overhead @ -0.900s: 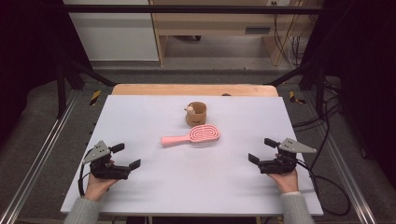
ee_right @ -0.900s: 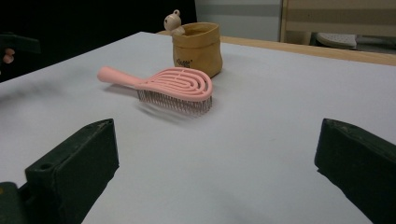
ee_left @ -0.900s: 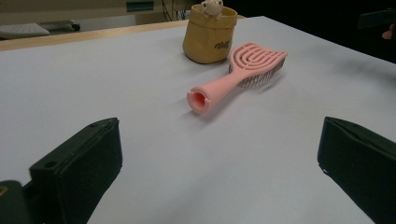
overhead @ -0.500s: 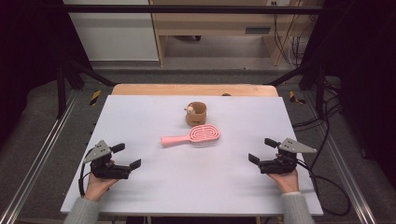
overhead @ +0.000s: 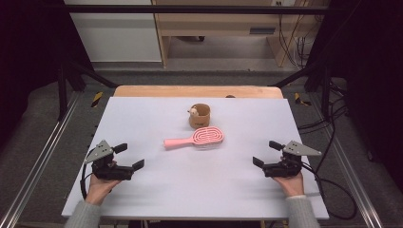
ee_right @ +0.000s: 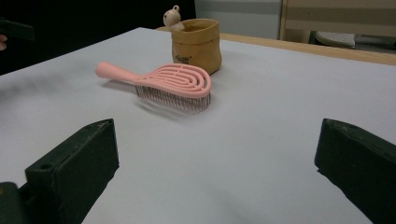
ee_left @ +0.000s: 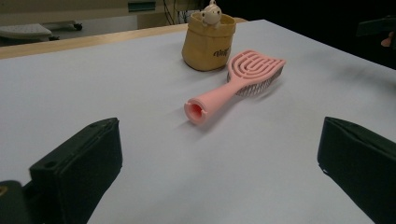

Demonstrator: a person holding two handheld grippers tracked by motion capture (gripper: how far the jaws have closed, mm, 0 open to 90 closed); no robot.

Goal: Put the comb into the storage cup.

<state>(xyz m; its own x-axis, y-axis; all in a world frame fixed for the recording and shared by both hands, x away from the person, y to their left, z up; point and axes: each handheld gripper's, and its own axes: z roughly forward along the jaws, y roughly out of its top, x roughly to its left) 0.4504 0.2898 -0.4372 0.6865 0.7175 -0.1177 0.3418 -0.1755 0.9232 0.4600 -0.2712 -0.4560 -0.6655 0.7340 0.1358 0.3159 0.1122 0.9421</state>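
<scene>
A pink hairbrush (overhead: 197, 138) lies bristles-down in the middle of the white table, handle pointing left; I also see the hairbrush (ee_left: 236, 83) from the handle end and the hairbrush (ee_right: 163, 84) from its side. Just behind it stands a small tan pouch (overhead: 200, 115) with a little toy figure at its rim. My left gripper (overhead: 129, 156) rests near the front left, open and empty. My right gripper (overhead: 266, 153) rests near the front right, open and empty. Both point toward the brush from a distance.
The white table top (overhead: 142, 118) ends in a wooden strip (overhead: 197, 91) at the far edge. Metal frame rails (overhead: 43, 152) run along both sides, and cables (overhead: 332, 123) lie on the floor at the right.
</scene>
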